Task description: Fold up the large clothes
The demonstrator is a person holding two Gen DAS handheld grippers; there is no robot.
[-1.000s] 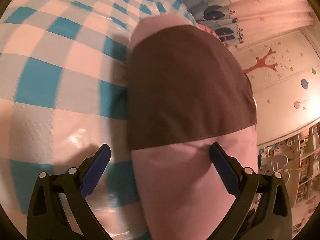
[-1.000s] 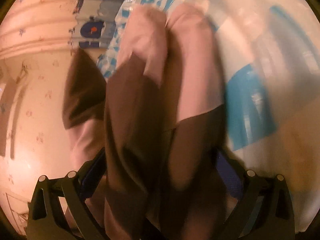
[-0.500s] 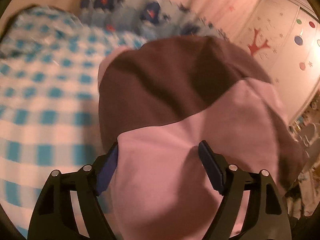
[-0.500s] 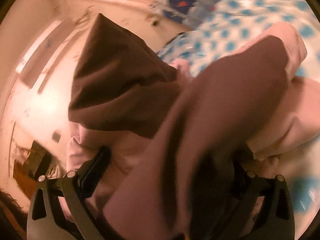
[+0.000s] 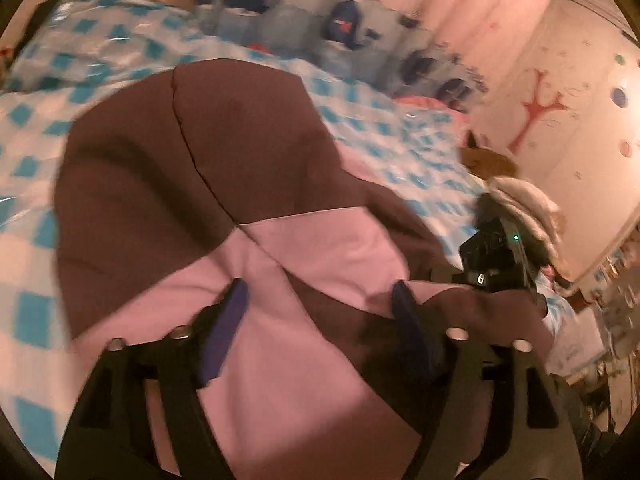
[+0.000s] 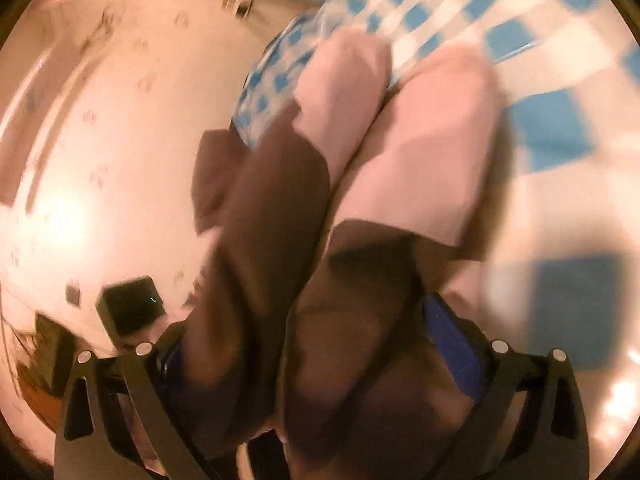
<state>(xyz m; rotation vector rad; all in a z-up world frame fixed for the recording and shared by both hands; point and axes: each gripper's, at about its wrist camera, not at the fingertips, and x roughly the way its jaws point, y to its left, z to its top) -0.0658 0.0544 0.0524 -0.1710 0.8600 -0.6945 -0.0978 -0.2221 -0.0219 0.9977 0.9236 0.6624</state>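
A brown and pink garment [image 5: 208,184] hangs bunched over the blue-and-white checked bed cover [image 5: 36,128]. My left gripper [image 5: 320,316] has its jaws wide apart with pink and brown cloth lying between and over them; whether it grips the cloth does not show. In the right wrist view the garment [image 6: 360,208] hangs in two thick folds, pink at the far end, brown near me. My right gripper [image 6: 304,344] straddles the brown folds, its blue pads [image 6: 452,340] partly covered. The other gripper's black body [image 5: 496,256] shows at right in the left wrist view.
Blue patterned pillows [image 5: 340,28] line the bed's far side. A pink wall with a red tree decal [image 5: 536,116] stands at right, shelves [image 5: 600,320] below it. A brown and grey plush [image 5: 516,196] sits near the bed's right edge. A pale wall [image 6: 100,160] fills the right view's left half.
Both grippers have lifted and swung with the garment. The left view now looks across the bed instead of down. The cloth has bunched up and folded between the jaws.
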